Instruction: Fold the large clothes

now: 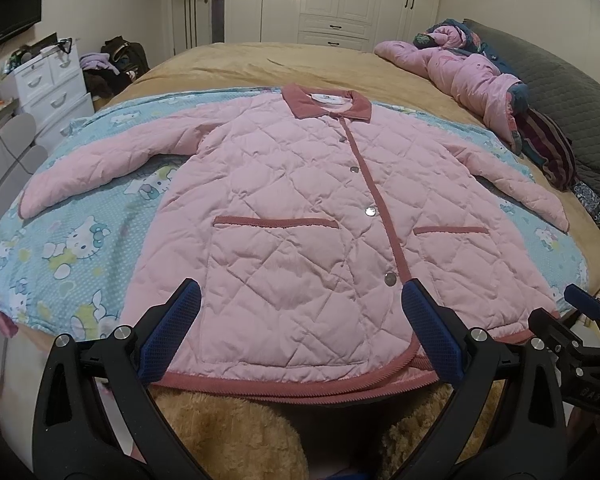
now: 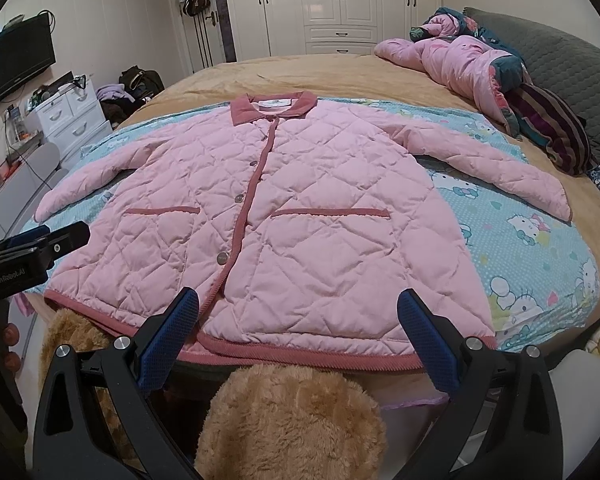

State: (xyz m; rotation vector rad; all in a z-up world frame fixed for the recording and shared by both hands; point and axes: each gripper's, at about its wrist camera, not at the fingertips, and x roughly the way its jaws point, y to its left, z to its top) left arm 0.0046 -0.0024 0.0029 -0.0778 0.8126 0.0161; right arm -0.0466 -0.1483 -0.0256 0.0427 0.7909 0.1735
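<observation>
Lying flat and buttoned on a pale blue cartoon-cat sheet (image 1: pixel 76 240), front up, sleeves spread: a pink quilted jacket with dusty-rose trim (image 1: pixel 300 208). Hovering just short of its hem, left gripper (image 1: pixel 300 332) and right gripper (image 2: pixel 298 330), both spread wide, holding nothing. Likely trouble: slippery puffy quilting sliding from the blue pads, dragging the sheet along, sleeves springing back. Readable: "GenRobot.AI" on the left gripper's body; collar label too small.

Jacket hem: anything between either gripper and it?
Nothing visible. The left gripper and right gripper are both open over the pink jacket, hem unobstructed; the clothes pile lies far off.
</observation>
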